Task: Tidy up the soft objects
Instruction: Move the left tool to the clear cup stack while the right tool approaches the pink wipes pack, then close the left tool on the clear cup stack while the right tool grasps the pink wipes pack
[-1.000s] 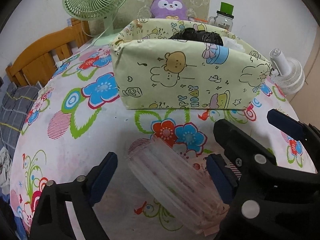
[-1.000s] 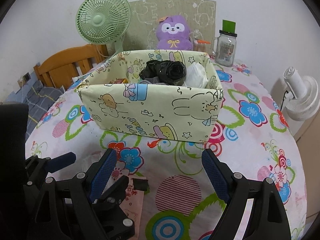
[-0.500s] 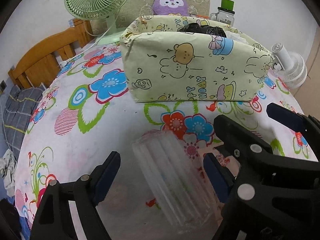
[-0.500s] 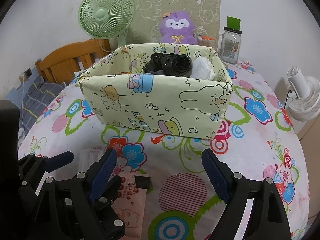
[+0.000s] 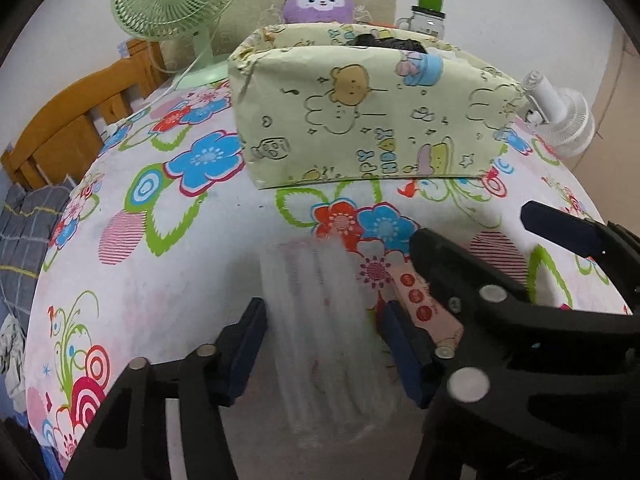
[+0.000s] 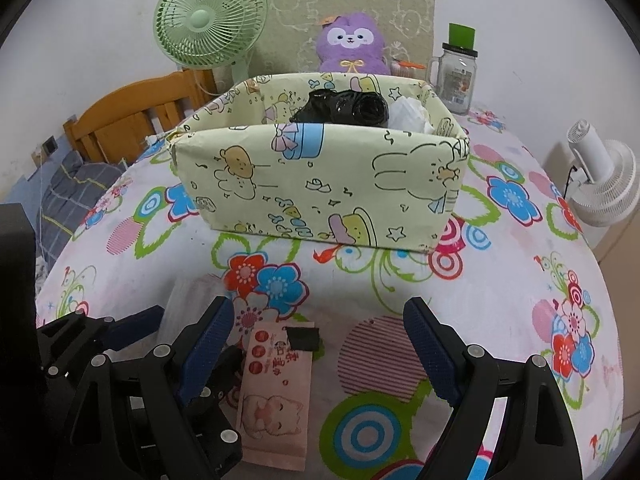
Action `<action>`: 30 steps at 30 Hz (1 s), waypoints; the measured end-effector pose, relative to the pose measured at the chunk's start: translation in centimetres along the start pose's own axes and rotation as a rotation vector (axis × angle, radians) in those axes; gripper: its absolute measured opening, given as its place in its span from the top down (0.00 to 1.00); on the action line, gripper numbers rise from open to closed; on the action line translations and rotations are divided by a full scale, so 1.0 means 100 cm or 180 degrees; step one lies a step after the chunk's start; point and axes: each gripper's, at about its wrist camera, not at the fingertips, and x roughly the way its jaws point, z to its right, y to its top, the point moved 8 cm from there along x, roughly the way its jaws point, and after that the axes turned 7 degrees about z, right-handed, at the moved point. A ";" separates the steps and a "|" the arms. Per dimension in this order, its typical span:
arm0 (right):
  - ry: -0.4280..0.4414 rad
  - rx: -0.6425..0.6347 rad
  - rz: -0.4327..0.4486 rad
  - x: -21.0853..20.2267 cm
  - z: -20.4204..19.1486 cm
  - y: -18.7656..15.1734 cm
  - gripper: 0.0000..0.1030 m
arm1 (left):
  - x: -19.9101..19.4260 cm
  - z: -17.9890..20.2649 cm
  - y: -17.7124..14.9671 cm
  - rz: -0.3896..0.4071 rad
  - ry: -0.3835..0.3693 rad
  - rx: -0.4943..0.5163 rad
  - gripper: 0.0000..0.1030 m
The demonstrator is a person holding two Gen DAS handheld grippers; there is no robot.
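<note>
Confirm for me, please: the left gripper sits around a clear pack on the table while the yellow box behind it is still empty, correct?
Not quite: the box is not empty. The right wrist view shows a black bundle and something white inside it. The rest holds: the left gripper is closing with the clear pack between its jaws on the table.

The left gripper (image 5: 322, 346) is closing, its blue pads drawn in from a wide spread to stand close against both sides of the clear plastic pack (image 5: 320, 328). The pack, formerly seen lying slantwise toward the storage box (image 5: 372, 120), is now lined up straight toward that box between the pads.
</note>
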 end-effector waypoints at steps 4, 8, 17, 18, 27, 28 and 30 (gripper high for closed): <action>-0.0044 0.0030 -0.0029 -0.001 -0.001 -0.004 0.14 | -0.002 0.000 0.000 0.0032 -0.0061 0.0022 0.55; -0.0061 0.0061 -0.0068 -0.001 -0.002 -0.008 0.14 | -0.005 -0.004 -0.001 0.0039 -0.0103 0.0019 0.69; -0.0095 0.0096 -0.0179 -0.001 -0.011 -0.019 0.14 | -0.014 -0.007 -0.012 0.0070 -0.0112 0.0191 0.73; -0.0102 0.0092 -0.0193 0.000 -0.013 -0.020 0.14 | -0.015 -0.007 -0.013 0.0072 -0.0109 0.0203 0.73; -0.0109 0.0009 -0.0281 0.002 -0.025 -0.030 0.27 | -0.022 -0.015 -0.021 0.0092 -0.0080 0.0181 0.73; -0.0109 0.0015 -0.0290 0.003 -0.025 -0.030 0.32 | -0.023 -0.015 -0.021 0.0098 -0.0076 0.0185 0.73; -0.0073 0.0080 -0.0318 0.004 -0.024 -0.032 0.36 | -0.023 -0.015 -0.021 0.0107 -0.0083 0.0188 0.73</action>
